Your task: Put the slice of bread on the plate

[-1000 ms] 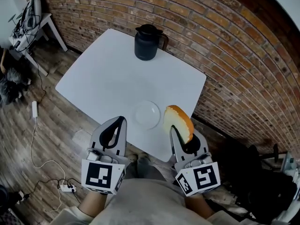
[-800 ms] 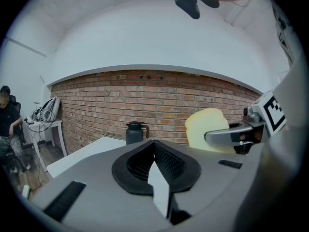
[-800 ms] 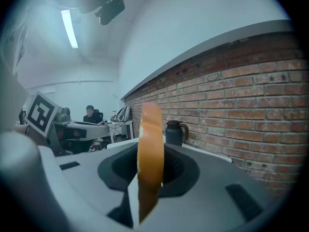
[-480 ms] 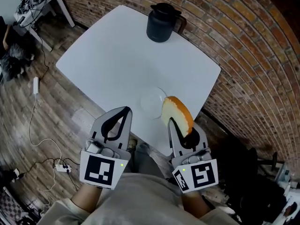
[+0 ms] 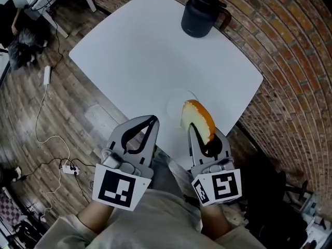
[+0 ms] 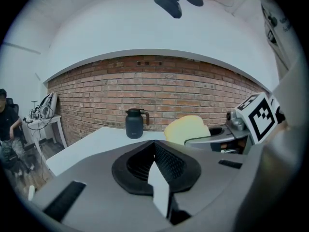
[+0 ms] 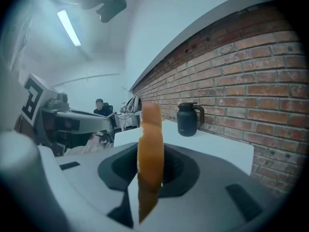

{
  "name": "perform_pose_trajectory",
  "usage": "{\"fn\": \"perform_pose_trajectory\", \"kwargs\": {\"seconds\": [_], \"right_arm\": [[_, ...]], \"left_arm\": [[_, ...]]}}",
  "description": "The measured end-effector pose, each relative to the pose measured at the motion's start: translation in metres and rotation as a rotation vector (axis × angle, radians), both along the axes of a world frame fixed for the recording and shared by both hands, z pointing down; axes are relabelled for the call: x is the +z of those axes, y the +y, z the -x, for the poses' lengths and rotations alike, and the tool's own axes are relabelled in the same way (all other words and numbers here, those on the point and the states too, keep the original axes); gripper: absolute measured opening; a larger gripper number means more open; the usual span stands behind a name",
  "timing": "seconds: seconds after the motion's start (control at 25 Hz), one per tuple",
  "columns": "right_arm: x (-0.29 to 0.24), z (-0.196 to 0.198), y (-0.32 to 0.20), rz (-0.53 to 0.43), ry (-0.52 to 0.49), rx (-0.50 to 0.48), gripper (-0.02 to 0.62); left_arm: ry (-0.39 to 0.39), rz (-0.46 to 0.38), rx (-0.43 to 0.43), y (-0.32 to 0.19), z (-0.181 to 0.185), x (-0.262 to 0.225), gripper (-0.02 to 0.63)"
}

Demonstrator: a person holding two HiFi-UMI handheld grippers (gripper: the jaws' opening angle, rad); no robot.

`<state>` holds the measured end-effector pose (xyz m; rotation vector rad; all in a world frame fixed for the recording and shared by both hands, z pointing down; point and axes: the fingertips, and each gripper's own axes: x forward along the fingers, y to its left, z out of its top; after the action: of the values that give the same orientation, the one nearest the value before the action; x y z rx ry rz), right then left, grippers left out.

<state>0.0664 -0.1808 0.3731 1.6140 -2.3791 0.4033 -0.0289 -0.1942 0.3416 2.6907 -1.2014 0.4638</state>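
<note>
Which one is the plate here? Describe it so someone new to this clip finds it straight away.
Start at the white table by the brick wall. Near its edge closest to the person, partly behind the slice of bread in the right gripper, lies the plate. It is a flat white disc, barely showing against the tabletop, unlike the tall dark jug at the far side.

Layout. On your table (image 5: 140, 51), the jug (image 5: 201, 15) stands at the far corner and the plate (image 5: 175, 104) near the near edge. The bread (image 5: 197, 120), in your right gripper (image 5: 202, 138), overlaps the plate's right side. Your left gripper (image 5: 150, 121) lies left of it.
</note>
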Motion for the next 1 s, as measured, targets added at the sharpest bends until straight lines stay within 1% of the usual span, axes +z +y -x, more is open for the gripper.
{"fn": "perform_pose_trajectory", "kwargs": {"seconds": [0.24, 0.72, 0.8, 1.0], "right_arm": [[0.023, 0.006, -0.009, 0.038, 0.005, -0.048, 0.095], [0.067, 0.012, -0.023, 0.149, -0.049, -0.112, 0.095], [0.074, 0.014, -0.025, 0.171, -0.063, -0.124, 0.095], [0.091, 0.021, -0.031, 0.248, -0.137, -0.167, 0.095]], "left_arm": [[-0.042, 0.012, -0.002, -0.006, -0.003, 0.013, 0.011], [-0.055, 0.079, -0.026, -0.016, -0.010, 0.041, 0.011], [-0.057, 0.087, -0.027, -0.017, -0.011, 0.045, 0.011], [-0.056, 0.103, -0.032, -0.021, -0.012, 0.050, 0.011]]}}
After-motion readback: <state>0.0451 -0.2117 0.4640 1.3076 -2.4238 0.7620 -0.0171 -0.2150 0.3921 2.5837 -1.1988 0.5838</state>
